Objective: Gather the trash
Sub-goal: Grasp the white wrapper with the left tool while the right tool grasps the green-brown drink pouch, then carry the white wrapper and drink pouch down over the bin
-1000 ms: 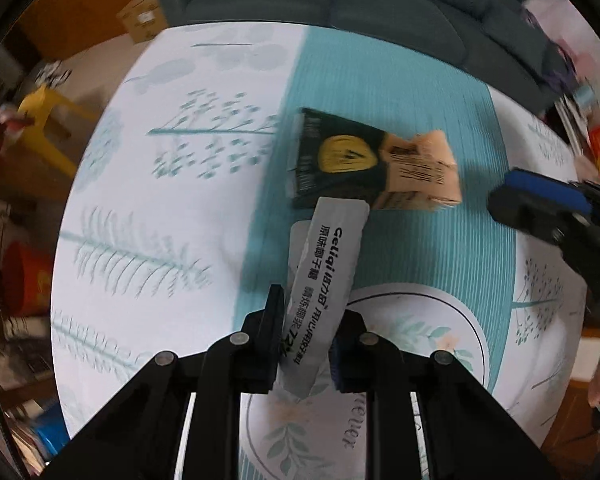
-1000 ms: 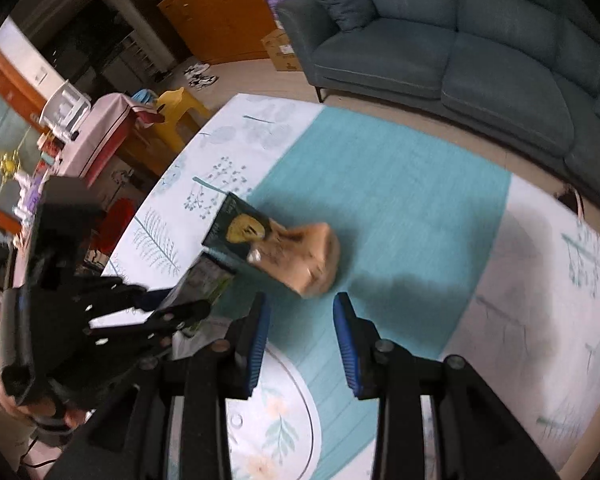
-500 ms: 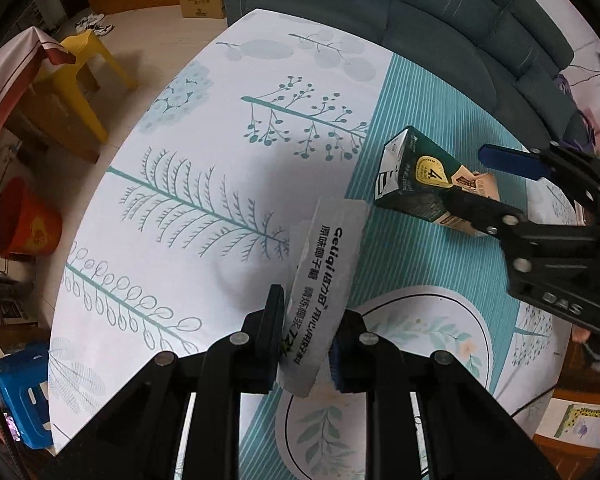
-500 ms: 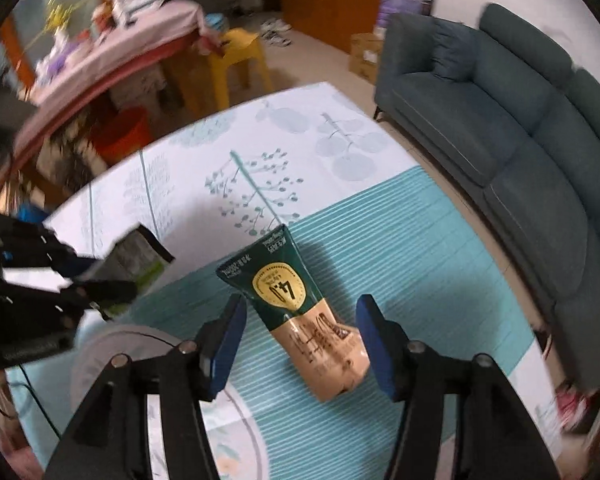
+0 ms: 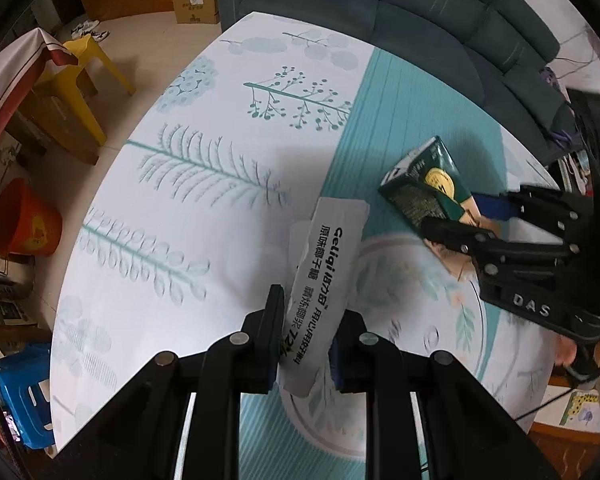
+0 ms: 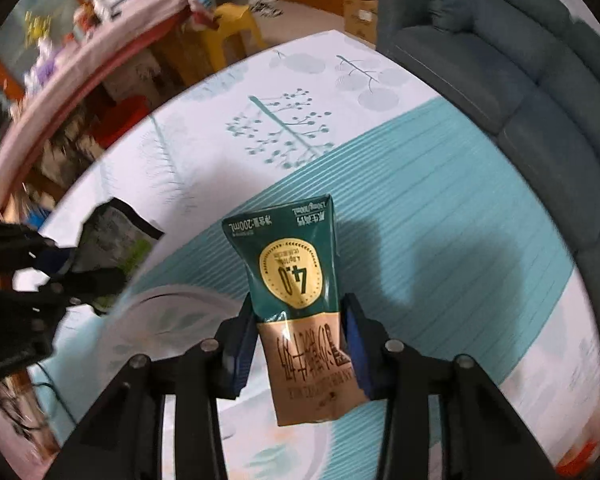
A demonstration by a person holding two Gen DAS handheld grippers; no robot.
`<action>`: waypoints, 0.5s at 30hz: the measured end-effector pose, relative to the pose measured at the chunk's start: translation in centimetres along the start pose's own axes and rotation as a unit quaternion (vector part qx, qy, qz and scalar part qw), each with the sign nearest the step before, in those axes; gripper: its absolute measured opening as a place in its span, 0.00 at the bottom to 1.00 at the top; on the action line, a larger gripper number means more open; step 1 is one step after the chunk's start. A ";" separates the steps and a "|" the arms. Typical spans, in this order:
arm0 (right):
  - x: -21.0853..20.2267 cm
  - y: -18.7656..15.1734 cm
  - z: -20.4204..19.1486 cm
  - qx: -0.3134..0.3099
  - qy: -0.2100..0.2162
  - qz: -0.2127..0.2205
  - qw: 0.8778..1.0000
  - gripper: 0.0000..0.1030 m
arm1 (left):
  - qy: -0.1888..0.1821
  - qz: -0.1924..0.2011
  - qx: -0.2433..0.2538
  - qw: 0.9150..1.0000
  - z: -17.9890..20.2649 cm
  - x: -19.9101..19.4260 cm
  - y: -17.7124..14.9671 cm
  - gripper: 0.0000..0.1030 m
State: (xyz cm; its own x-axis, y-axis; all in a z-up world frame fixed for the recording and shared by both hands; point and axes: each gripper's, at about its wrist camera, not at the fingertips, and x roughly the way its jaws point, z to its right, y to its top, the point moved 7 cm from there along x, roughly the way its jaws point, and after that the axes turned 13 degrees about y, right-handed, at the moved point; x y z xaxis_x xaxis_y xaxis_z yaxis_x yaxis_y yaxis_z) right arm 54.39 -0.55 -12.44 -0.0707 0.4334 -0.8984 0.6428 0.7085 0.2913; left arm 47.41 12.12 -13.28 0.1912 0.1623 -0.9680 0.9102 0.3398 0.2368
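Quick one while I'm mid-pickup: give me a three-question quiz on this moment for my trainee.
1. True or false: the left gripper holds a white carton.
2. What sits between the right gripper fingers?
A) green-and-tan milk carton
B) yellow stool
C) orange bucket
3. What surface lies under both cartons?

Key:
1. True.
2. A.
3. A white-and-teal leaf-printed mat.

The green and tan milk pouch (image 5: 424,188) is half hidden behind the black right gripper (image 5: 466,220). Left of the teal patterned mat (image 6: 440,208), the cluttered pink-clothed table (image 6: 84,60) is smeared by blur.
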 end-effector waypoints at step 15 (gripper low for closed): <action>-4.4 -13.9 -13.5 0.185 0.076 0.069 0.977 0.39 | -0.049 0.034 0.064 0.996 -1.8 -8.9 -13.7 0.17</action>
State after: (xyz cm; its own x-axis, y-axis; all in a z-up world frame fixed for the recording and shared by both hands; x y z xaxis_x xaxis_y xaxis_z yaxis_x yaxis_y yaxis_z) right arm 35.46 -4.72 -8.11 -0.0592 0.6081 -0.7917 0.8838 0.4006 0.2416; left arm 32.58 7.69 -7.76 0.2836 0.0881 -0.9549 0.9320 0.2092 0.2961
